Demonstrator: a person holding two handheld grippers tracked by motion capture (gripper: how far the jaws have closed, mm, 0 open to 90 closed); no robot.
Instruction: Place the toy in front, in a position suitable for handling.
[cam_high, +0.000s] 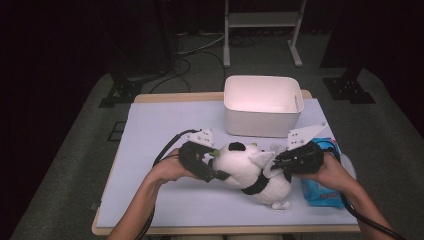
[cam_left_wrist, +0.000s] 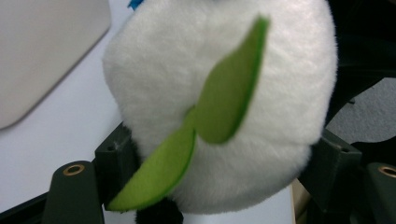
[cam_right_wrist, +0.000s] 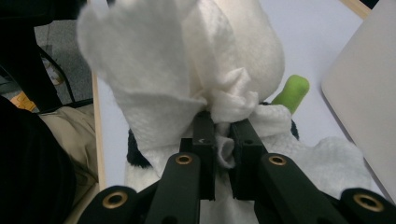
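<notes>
Two grips set, so probably mid-clean rather than finished. Holding the plush toy (cam_high: 250, 167) near the middle of the table (cam_high: 160, 125), a little toward six o'clock, with the left gripper (cam_high: 216, 165): fingers (cam_left_wrist: 114, 156) closed around the round white head, seemingly pressing into the fur just under the green leaf (cam_left_wrist: 229, 102), though hard to say how firmly at such close range. Pinching a crumpled white wipe (cam_right_wrist: 154, 107) tight in the fingers (cam_right_wrist: 204, 140) of the right gripper (cam_high: 277, 162), against the toy's three o'clock side. Still to do, as a judgement: rubbing over the rest of the fur, then putting things away. At twelve o'clock, a white bin (cam_high: 262, 80), apparently with nothing inside. At four o'clock, a blue wipes pack (cam_high: 320, 192), contents not discernible.
</notes>
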